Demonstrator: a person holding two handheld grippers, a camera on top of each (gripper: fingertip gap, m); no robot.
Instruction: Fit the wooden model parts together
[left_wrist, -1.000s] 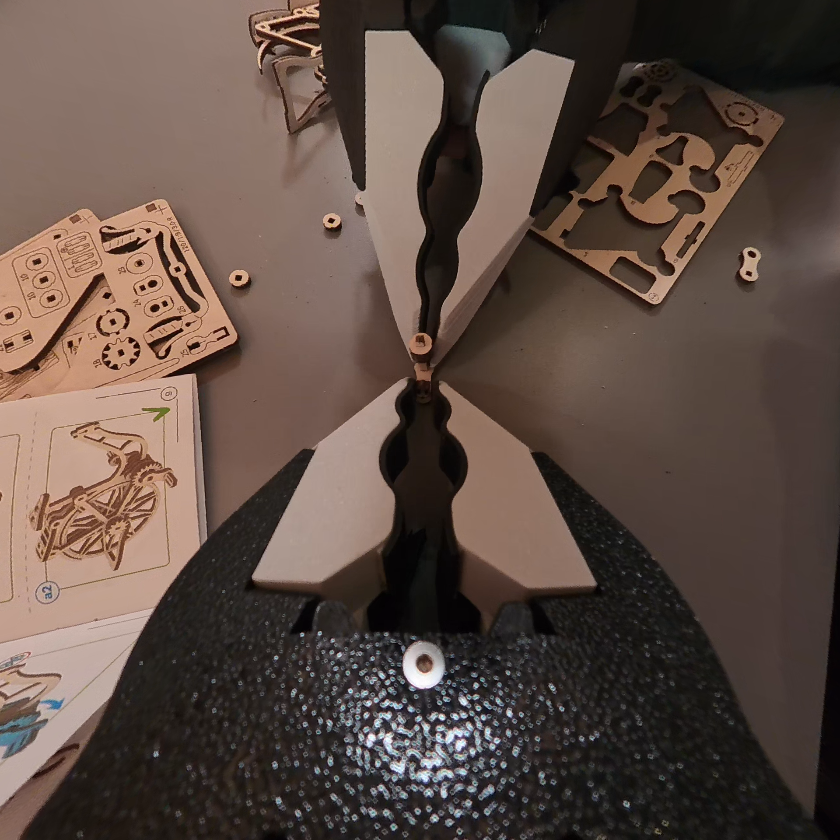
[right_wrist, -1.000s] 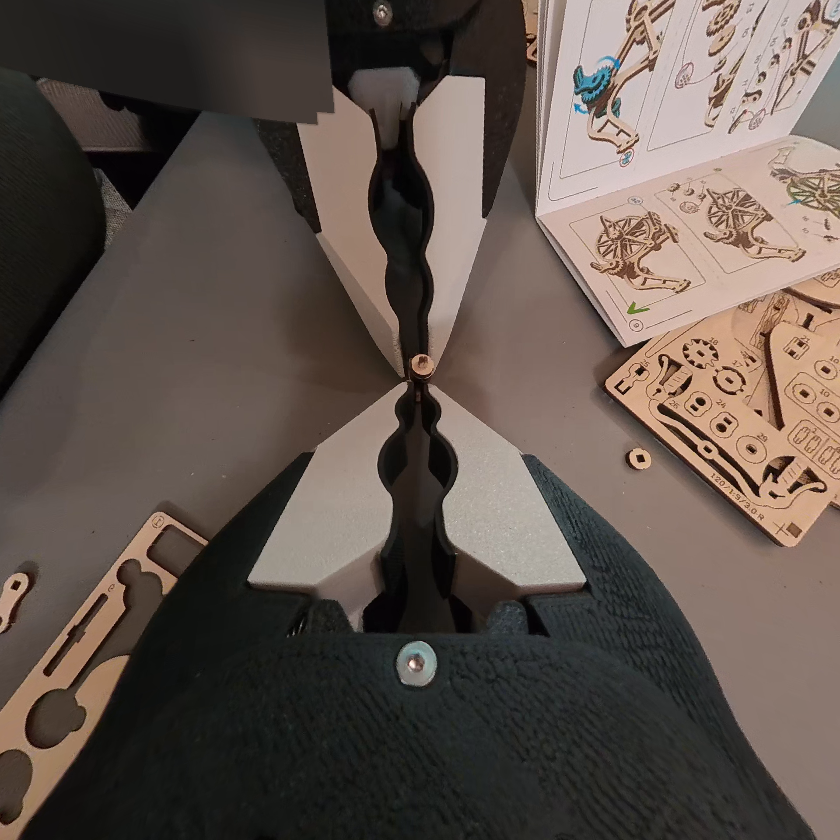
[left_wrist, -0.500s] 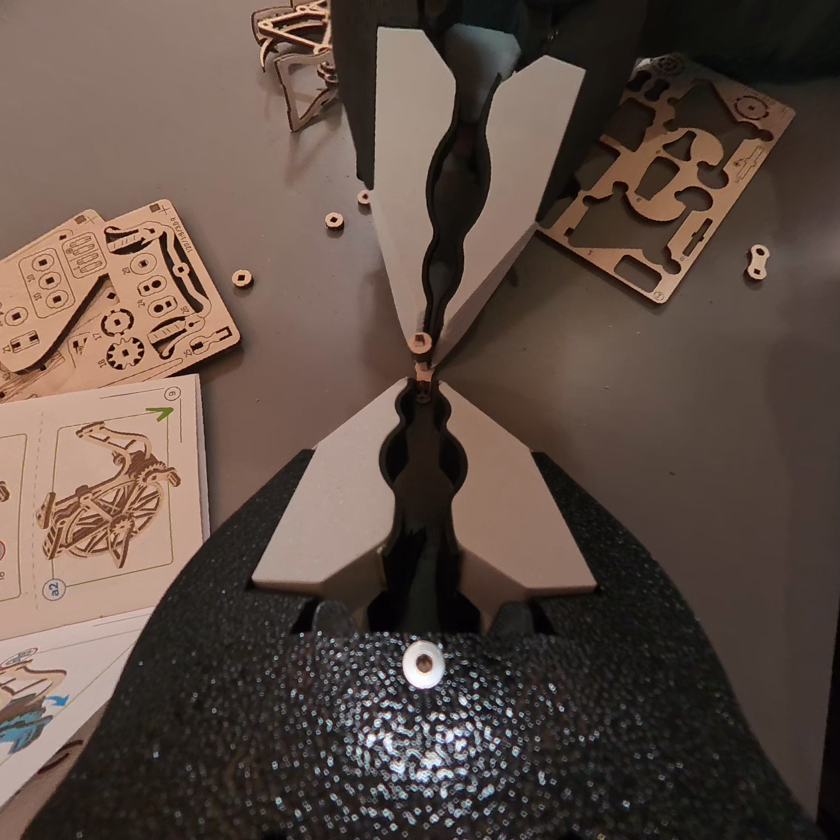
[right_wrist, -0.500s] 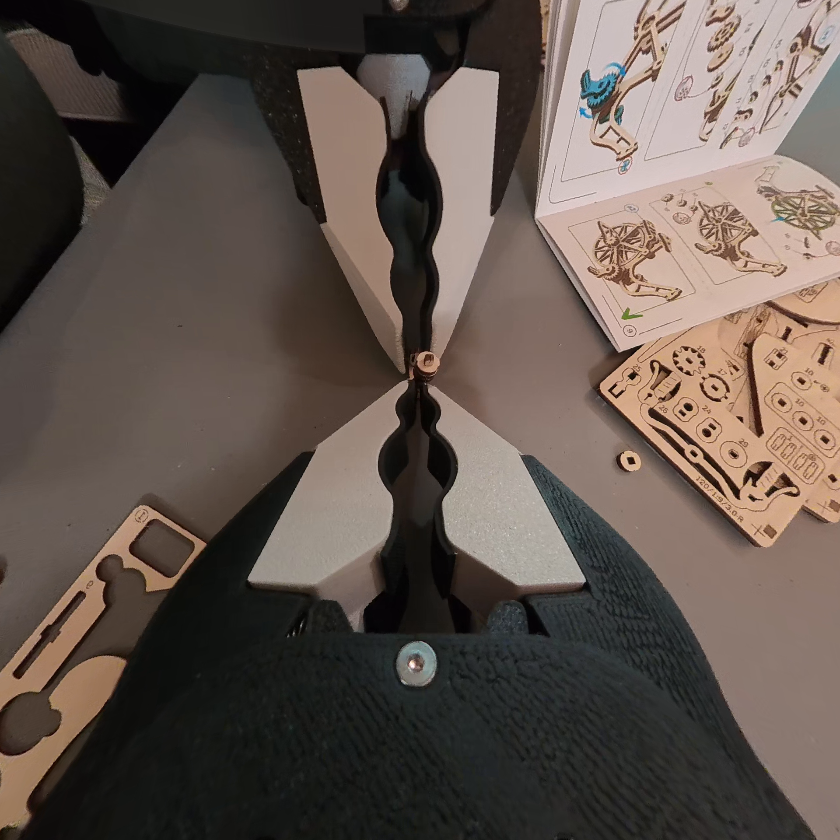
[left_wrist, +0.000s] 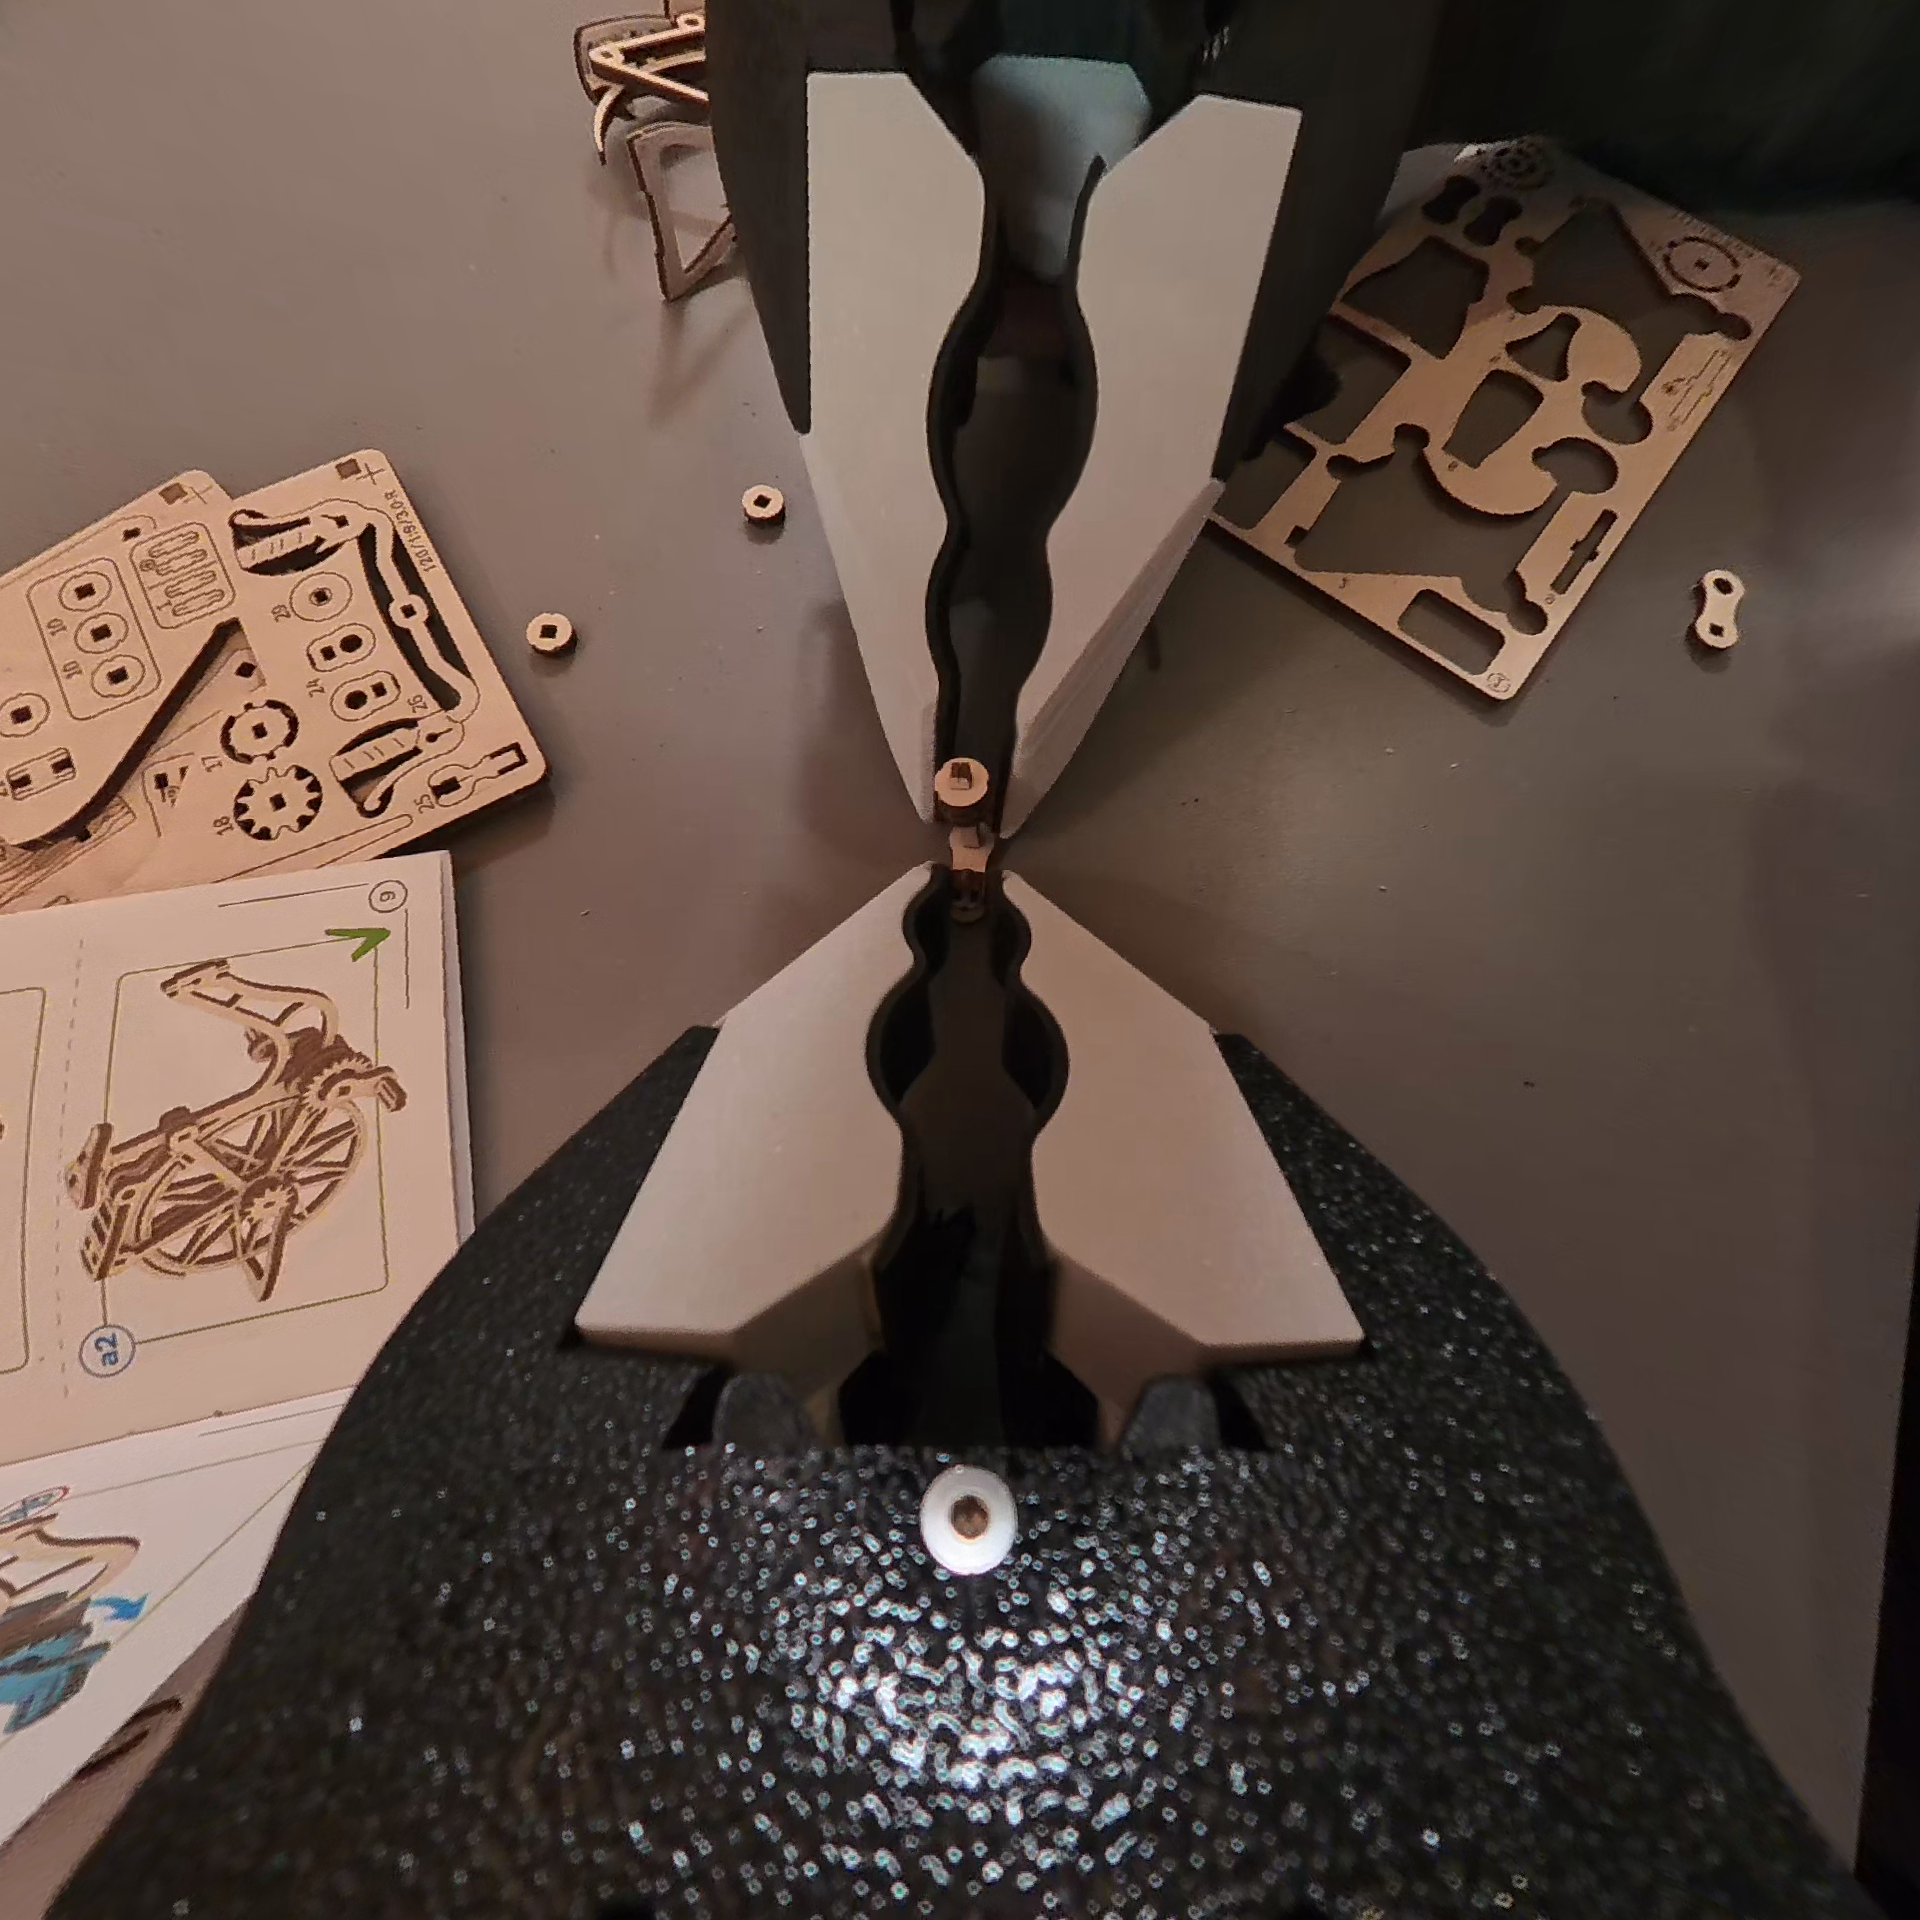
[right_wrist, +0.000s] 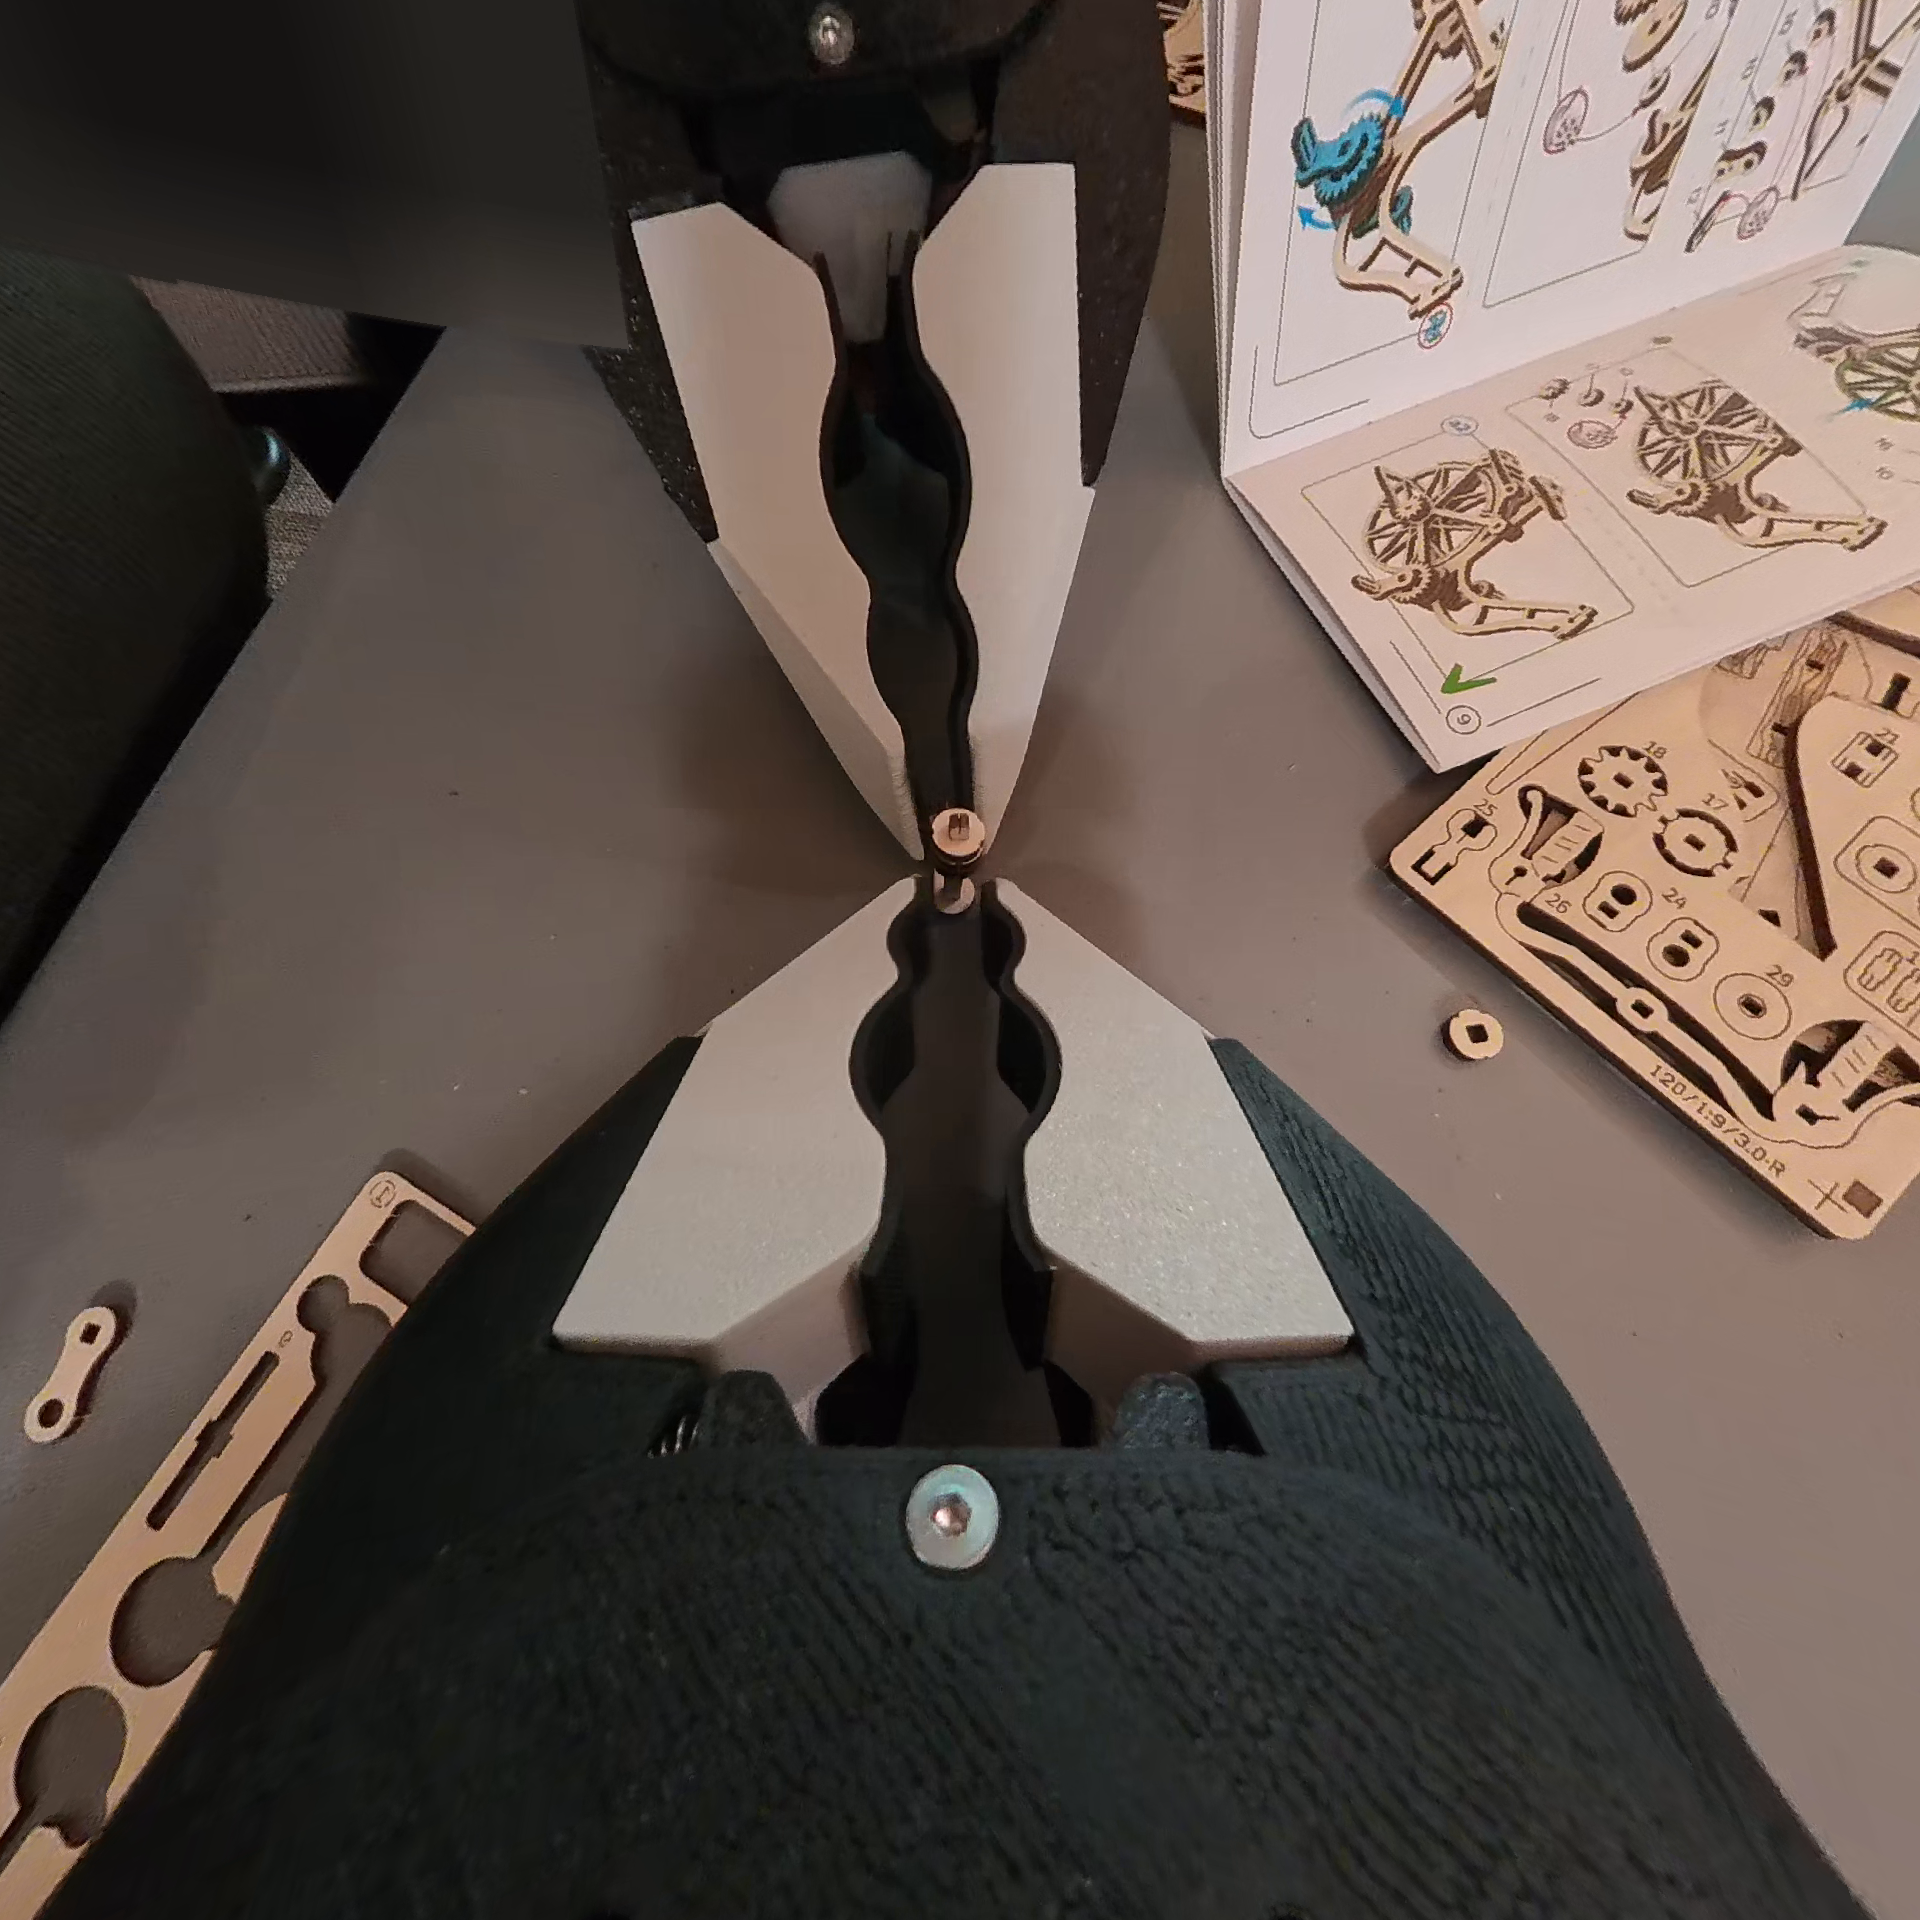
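My left gripper (left_wrist: 966, 883) is shut on a small wooden pin piece (left_wrist: 971, 854). My right gripper (left_wrist: 961, 805) reaches in from the top of the left wrist view, shut on a small round wooden disc (left_wrist: 961, 782). The two grippers meet tip to tip above the grey table (left_wrist: 1455, 1039), and the pin touches the disc. In the right wrist view my right gripper (right_wrist: 951, 896) is at the bottom and my left gripper (right_wrist: 954, 844) at the top, with the small wooden pieces (right_wrist: 956, 831) pinched between their tips. How deep the pin sits in the disc is hidden.
An open instruction booklet (left_wrist: 229, 1122) (right_wrist: 1558, 436) lies on the table. Beside it are laser-cut wooden sheets (left_wrist: 312, 665) (right_wrist: 1714, 935), an emptied sheet (left_wrist: 1507, 395) (right_wrist: 208, 1455), loose washers (left_wrist: 551, 631) (right_wrist: 1473, 1032) and a link piece (left_wrist: 1720, 611). The table edge (right_wrist: 239, 665) runs along the left. The grippers are tip to tip, or close to it.
The grippers stay tip to tip with the pieces touching. The right gripper has turned and shifted a little, so the booklet and sheets have slid in its view.
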